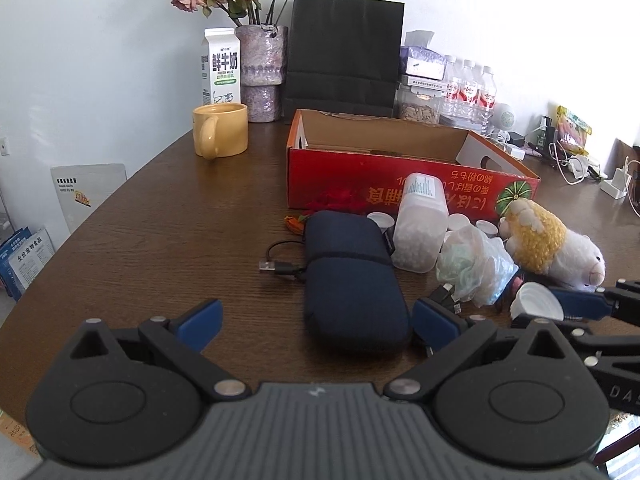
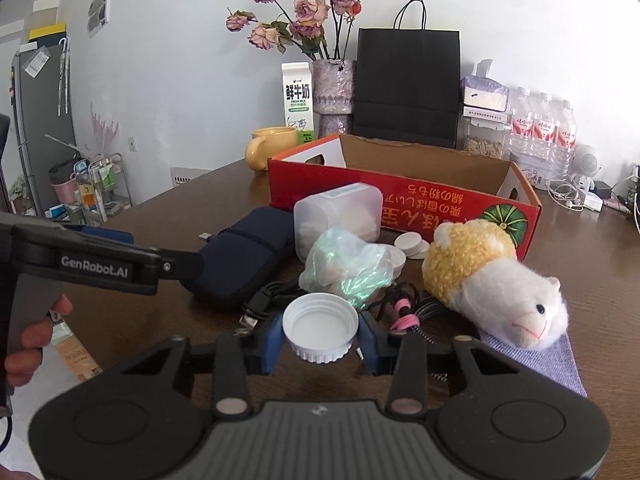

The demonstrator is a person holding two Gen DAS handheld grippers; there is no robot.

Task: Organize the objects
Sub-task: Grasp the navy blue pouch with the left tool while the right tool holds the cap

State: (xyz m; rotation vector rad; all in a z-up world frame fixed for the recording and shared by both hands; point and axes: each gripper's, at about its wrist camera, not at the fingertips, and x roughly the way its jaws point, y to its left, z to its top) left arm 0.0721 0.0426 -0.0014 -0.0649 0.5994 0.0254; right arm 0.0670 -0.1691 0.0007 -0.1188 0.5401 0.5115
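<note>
My right gripper point(image 2: 320, 338) pinches a white ribbed plastic lid point(image 2: 320, 326); the open red cardboard box point(image 2: 400, 196) lies straight ahead beyond the clutter. My left gripper point(image 1: 316, 322) is spread.

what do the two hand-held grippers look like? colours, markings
Both match: black linkage arms with silver pivot pins, round black hubs, a ribbed grey body and blue pads. The left hand-held gripper reads "GenRobot.AI" in white on its black side, above a grey handle. Same build on the right hand-held gripper.
</note>
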